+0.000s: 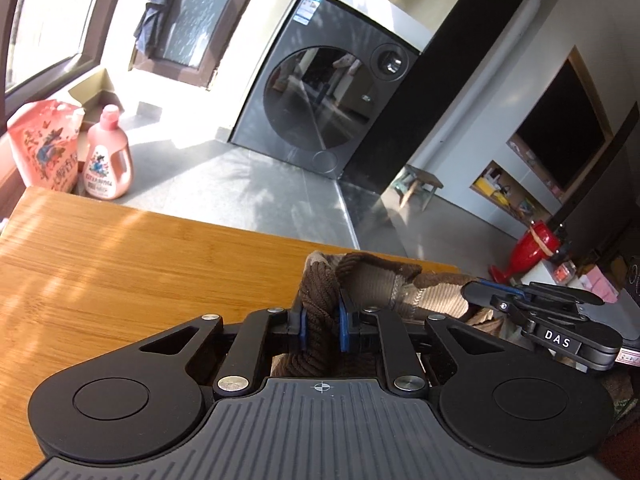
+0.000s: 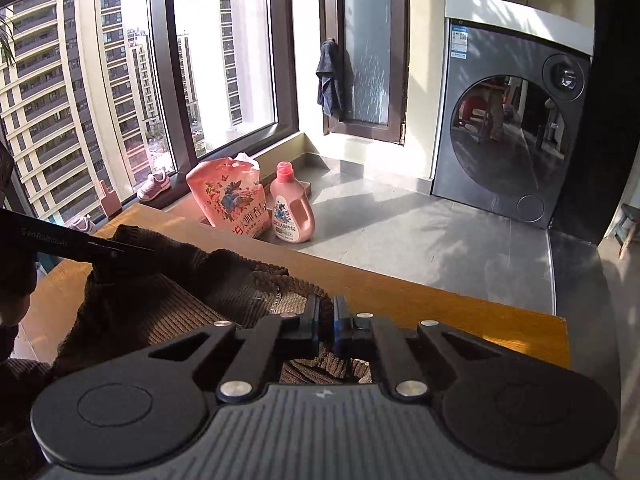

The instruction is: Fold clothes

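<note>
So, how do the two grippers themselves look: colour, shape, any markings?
Both are matte black. The left gripper and the right gripper each have blue finger pads, silver screws, two round discs and a ribbed grey body. Seen from the side, one reads "DAS", the other faintly "GenRobot.AI".

Wooden desk (image 2: 460, 312) in the near field, sunlit in patches; grey tiled floor (image 2: 420, 236) beyond it, crossed by hard shadows; large dark-framed window (image 2: 168, 80) at far left, high-rise blocks outside; narrow frosted door (image 2: 366, 48) at the far wall, a dark cloth (image 2: 329, 78) hung on its frame; grey front-loading washing machine (image 2: 508, 136) at far right; pink detergent bottle (image 2: 290, 210) and pink refill bag (image 2: 228, 198) on the floor near the window; a small wooden stool (image 1: 418, 186) and a dark screen (image 1: 560, 136) to the right in the left view.
</note>
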`<state>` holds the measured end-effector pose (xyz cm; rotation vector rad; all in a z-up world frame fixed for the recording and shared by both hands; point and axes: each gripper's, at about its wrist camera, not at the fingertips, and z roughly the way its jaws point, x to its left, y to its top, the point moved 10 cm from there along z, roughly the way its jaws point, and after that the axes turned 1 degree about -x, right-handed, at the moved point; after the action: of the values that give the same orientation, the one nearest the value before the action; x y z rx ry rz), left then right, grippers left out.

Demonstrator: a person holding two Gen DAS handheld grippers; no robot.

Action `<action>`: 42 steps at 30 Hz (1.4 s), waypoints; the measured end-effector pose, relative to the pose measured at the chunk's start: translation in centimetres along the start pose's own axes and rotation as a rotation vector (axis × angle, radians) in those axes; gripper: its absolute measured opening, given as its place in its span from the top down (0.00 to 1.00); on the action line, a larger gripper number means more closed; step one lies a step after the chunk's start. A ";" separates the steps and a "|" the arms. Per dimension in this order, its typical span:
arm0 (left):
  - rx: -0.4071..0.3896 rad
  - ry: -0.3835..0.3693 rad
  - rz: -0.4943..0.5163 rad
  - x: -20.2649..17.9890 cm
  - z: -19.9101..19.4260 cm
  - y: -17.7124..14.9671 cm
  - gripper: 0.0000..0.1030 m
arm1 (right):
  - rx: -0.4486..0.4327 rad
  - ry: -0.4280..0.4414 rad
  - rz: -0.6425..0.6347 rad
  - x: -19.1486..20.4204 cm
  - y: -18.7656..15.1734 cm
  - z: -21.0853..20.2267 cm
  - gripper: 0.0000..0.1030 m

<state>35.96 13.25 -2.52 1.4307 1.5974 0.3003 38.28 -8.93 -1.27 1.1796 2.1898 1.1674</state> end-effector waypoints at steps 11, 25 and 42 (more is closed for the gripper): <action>0.052 -0.064 0.180 -5.1 -12.8 -12.2 0.70 | 0.000 0.124 -0.149 10.0 -9.6 -16.7 0.94; 0.078 -0.224 -0.262 -0.6 -14.6 -13.0 0.06 | -0.053 0.123 0.186 2.9 -13.4 -22.8 0.28; 0.095 -0.171 -0.069 -3.4 -7.2 -8.7 0.77 | -0.052 0.039 0.161 1.9 -9.5 -13.1 0.83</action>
<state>24.55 10.52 -3.27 1.4295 1.5338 0.0611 23.83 -16.57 -1.37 1.3422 2.1115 1.3141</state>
